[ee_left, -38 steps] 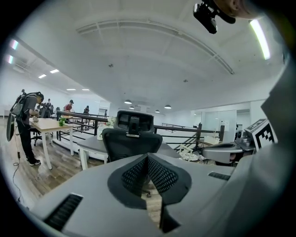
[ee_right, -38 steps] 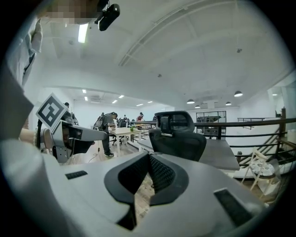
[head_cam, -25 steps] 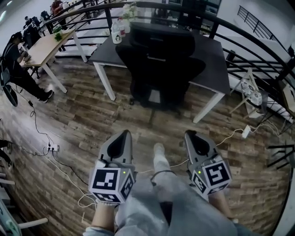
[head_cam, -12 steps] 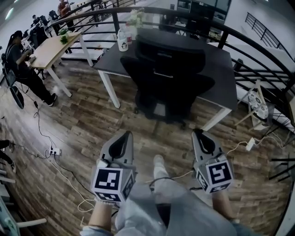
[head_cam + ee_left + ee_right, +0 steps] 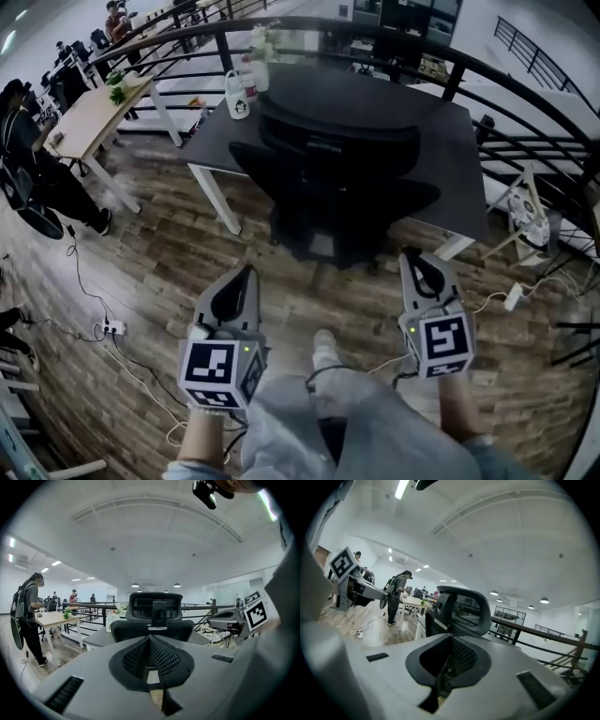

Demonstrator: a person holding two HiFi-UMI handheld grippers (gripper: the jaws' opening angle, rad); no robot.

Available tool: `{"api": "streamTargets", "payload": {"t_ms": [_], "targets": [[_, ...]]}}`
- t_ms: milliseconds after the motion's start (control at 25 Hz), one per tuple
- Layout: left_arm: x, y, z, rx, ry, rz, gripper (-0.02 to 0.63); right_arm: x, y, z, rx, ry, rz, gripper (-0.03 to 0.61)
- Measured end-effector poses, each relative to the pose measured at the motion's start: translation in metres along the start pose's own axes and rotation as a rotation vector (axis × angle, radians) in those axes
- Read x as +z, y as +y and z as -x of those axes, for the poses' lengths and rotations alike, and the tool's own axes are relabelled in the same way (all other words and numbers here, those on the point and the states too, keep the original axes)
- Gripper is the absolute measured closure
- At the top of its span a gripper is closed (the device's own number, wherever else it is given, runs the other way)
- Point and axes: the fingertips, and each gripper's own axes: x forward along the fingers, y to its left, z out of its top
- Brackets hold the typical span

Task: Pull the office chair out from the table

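Head view: the black office chair (image 5: 337, 202) stands at twelve o'clock, pushed in against the near edge of the dark bench (image 5: 455, 150). Its back is turned toward the person and its headrest overlaps the benchtop. The left gripper (image 5: 246, 275) is at seven o'clock and the right gripper (image 5: 415, 260) at five o'clock. Both point toward the chair and hang above the wooden floor (image 5: 159, 253), short of the chair, and neither touches it. Each gripper's own view shows its jaws pressed together with nothing between them. The left gripper view looks straight at the chair's back, and the right gripper view has the chair at eleven o'clock. The person's leg (image 5: 323, 394) in light trousers shows at six o'clock between the two grippers. A white jug (image 5: 237, 94) stands on the bench's corner at eleven o'clock. A black railing (image 5: 454, 80) curves behind the bench. At ten o'clock a pale wooden table (image 5: 89, 108) has a person in dark clothes (image 5: 33, 141) beside it. A white power strip (image 5: 110, 328) lies on the floor at eight o'clock.
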Motion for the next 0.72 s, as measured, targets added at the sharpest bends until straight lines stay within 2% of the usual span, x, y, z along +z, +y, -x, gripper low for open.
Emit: {"api": "streamTargets", "payload": {"t_ms": [200, 440, 520, 720], "targets": [[0.014, 0.012, -0.039, -0.006, -0.008, -0.036, 0.603, 0.004, -0.028, -0.032, -0.045, 0.021, 0.066, 0.572], [0.019, 0.022, -0.080, -0.026, 0.003, -0.023, 0.603, -0.005, -0.054, -0.065, -0.075, 0.072, 0.172, 0.551], [0.020, 0.024, -0.092, -0.027, 0.002, -0.026, 0.603, -0.010, -0.061, -0.077, -0.070, 0.106, 0.235, 0.496], [0.022, 0.028, -0.115, -0.031, 0.015, -0.029, 0.603, -0.015, -0.074, -0.103, -0.074, 0.179, 0.428, 0.421]]}}
